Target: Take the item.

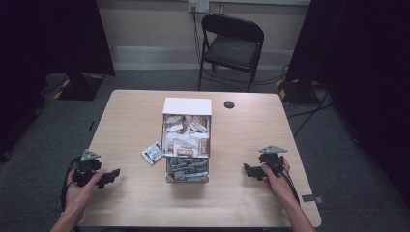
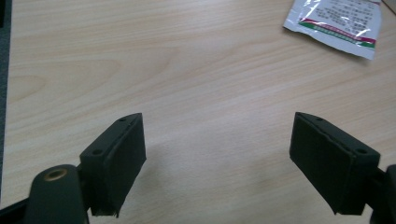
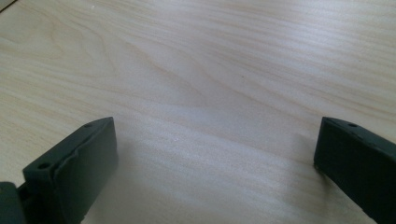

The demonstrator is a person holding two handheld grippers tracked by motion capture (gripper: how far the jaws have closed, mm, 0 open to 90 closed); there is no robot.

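A clear box (image 1: 187, 145) with a white lid end stands mid-table, packed with several sachets. One loose white sachet (image 1: 153, 152) with a red and green stripe lies just left of it, also seen as the sachet (image 2: 335, 24) at the top right of the left gripper view. My left gripper (image 1: 112, 175) rests near the table's front left, open, jaws wide apart over bare wood (image 2: 215, 154). My right gripper (image 1: 249, 170) sits at the front right, open, nothing between its jaws (image 3: 215, 158).
The light wood table (image 1: 135, 121) has a small dark round cap (image 1: 229, 104) at the back right. A black folding chair (image 1: 232, 46) stands behind the table. Dark curtains and cables lie at both sides on grey carpet.
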